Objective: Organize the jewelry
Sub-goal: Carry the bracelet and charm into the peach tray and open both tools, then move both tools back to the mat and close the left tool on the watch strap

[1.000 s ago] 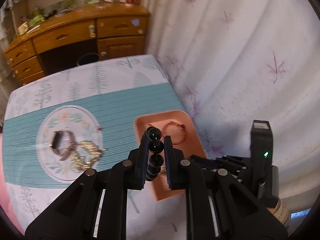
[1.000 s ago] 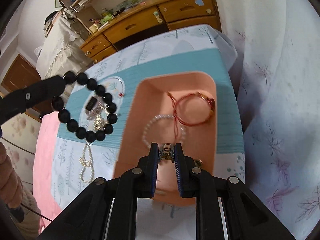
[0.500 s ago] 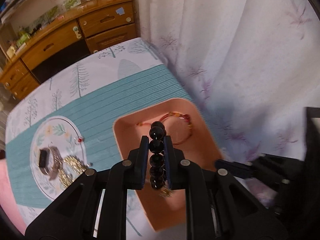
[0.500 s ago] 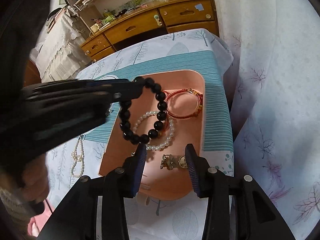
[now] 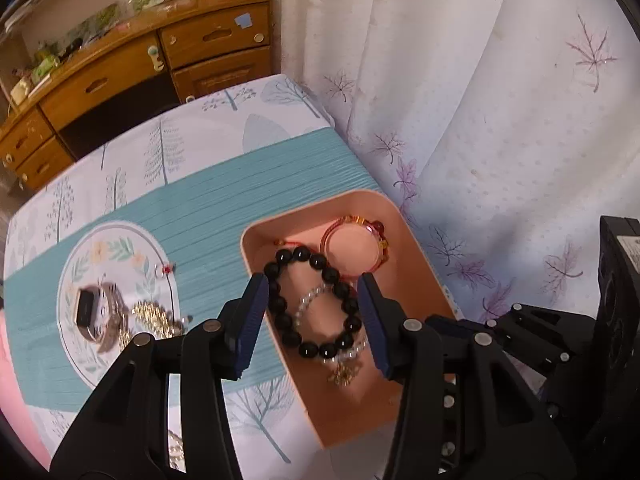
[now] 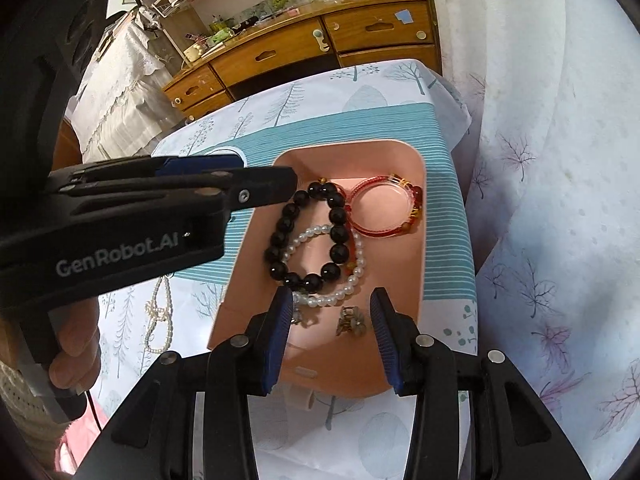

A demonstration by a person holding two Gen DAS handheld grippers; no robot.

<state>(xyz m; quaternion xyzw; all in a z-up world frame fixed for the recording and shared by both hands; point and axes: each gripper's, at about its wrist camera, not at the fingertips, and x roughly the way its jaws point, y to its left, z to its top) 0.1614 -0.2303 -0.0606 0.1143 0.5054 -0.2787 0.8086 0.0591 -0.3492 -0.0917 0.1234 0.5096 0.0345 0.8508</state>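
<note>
1. The left gripper (image 5: 312, 292) is open wide. Its two fingers stand apart and hold nothing.
2. The black bead bracelet (image 5: 316, 304) lies flat in the pink tray (image 5: 424, 264). In the left wrist view it shows in the gap between the left gripper's fingers.
3. The black bead bracelet lies partly on top of a white pearl bracelet (image 6: 352, 280). The two touch.
4. A red string bracelet (image 6: 384, 208) with little gold and red beads lies in the tray too. From the black bracelet it is at about 2 o'clock in the right wrist view, just beside it.
5. A small gold flower piece (image 6: 352, 326) sits in the tray at about 6 o'clock from the pearl bracelet.
6. The right gripper (image 6: 330, 300) is open too, with nothing between its fingers. It hangs over the near end of the tray, above the flower piece.
7. In the right wrist view the left gripper's tip comes in from 9 o'clock, just beside the black bracelet.
8. On the table at 9 o'clock from the tray is a round plate (image 5: 72, 276). A watch (image 5: 90, 310) and a gold chain (image 5: 154, 314) lie on it.
9. A pearl necklace (image 6: 158, 312) lies on the tablecloth (image 5: 208, 208), to the left of the tray.
10. A wooden desk (image 5: 132, 64) stands far off at 12 o'clock.
</note>
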